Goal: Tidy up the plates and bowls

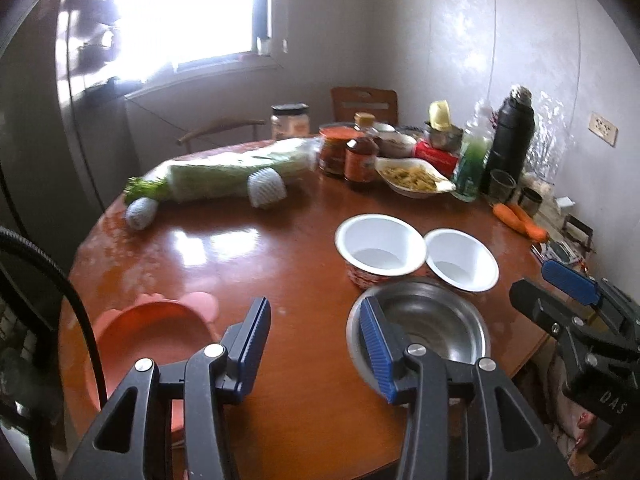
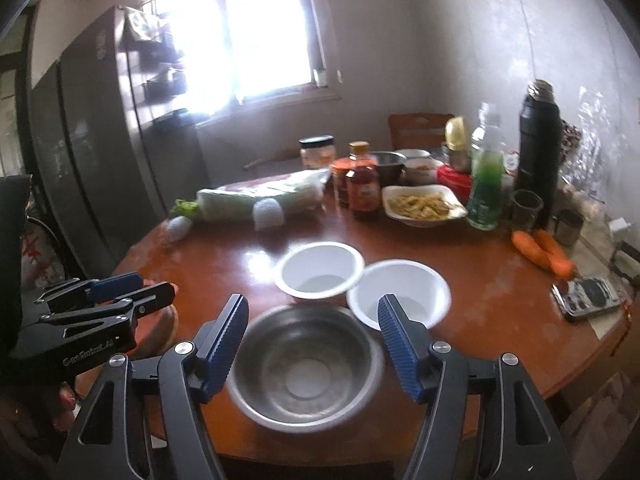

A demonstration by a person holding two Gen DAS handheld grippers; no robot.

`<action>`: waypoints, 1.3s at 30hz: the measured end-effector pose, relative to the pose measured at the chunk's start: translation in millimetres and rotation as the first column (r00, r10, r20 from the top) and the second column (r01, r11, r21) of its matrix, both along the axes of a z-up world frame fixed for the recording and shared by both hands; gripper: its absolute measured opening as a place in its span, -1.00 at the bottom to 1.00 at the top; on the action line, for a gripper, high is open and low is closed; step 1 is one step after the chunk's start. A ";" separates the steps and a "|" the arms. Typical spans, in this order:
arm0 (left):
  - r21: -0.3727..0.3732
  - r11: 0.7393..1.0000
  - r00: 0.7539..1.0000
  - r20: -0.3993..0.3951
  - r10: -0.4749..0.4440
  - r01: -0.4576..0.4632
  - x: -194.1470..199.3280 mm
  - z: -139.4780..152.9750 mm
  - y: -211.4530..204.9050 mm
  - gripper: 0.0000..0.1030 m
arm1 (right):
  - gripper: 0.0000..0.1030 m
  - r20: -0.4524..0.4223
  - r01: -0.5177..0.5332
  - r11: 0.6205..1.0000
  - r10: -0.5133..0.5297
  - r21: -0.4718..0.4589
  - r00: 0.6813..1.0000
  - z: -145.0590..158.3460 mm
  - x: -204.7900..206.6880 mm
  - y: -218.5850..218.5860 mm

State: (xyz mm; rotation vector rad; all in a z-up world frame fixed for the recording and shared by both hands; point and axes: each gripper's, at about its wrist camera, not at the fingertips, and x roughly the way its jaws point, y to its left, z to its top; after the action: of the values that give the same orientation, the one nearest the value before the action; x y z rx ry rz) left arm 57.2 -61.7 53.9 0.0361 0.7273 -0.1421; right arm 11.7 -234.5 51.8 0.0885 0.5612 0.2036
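Note:
A steel bowl (image 1: 424, 320) (image 2: 304, 364) sits near the front edge of a round wooden table (image 1: 248, 252) (image 2: 488, 292). Behind it stand two white bowls, one with a patterned outside (image 1: 380, 244) (image 2: 320, 268) and a plain one (image 1: 460, 258) (image 2: 400, 290). A pink plate (image 1: 152, 332) lies at the front left. My left gripper (image 1: 316, 344) is open and empty above the table between the pink plate and the steel bowl; it also shows in the right wrist view (image 2: 132, 288). My right gripper (image 2: 312, 340) is open and empty, straddling the steel bowl from above; it also shows in the left wrist view (image 1: 560, 288).
At the back of the table lie a wrapped cabbage (image 1: 236, 170), jars and sauce bottles (image 1: 360, 158), a dish of food (image 1: 414, 178), a green bottle (image 1: 474, 160), a black thermos (image 1: 510, 136) and carrots (image 1: 520, 218). A phone (image 2: 588, 298) lies at the right edge. A fridge (image 2: 88, 140) stands left.

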 end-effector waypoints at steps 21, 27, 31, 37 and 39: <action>-0.011 1.000 0.989 -0.147 -0.018 0.017 37.0 -61.2 -23.5 -0.09 | 0.38 -0.176 0.015 1.000 -0.014 0.004 0.984 -68.6 25.3 -24.9; -0.016 1.000 0.984 -0.174 -0.029 0.027 42.3 -74.8 -27.6 -0.09 | 0.38 -0.198 0.033 0.999 -0.031 0.005 0.980 -80.0 34.8 -28.0; -0.023 0.999 0.982 -0.189 -0.027 0.023 47.3 -81.7 -27.6 -0.09 | 0.31 -0.193 0.024 1.000 -0.024 0.001 0.981 -83.5 38.9 -25.3; -0.040 0.999 0.979 -0.200 -0.025 0.018 52.4 -89.3 -27.2 -0.09 | -0.01 -0.203 0.001 1.000 -0.004 -0.015 0.979 -90.1 45.9 -19.0; -0.047 0.999 0.978 -0.207 -0.033 0.024 54.0 -91.8 -28.0 -0.09 | -0.09 -0.206 -0.005 1.000 0.001 -0.022 0.979 -92.3 47.3 -17.0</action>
State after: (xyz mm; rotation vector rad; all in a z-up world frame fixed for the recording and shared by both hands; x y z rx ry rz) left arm 111.2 -89.6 -37.9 -0.0111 0.9320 -0.1917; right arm 59.0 -251.5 -40.5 0.0880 0.7698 0.1921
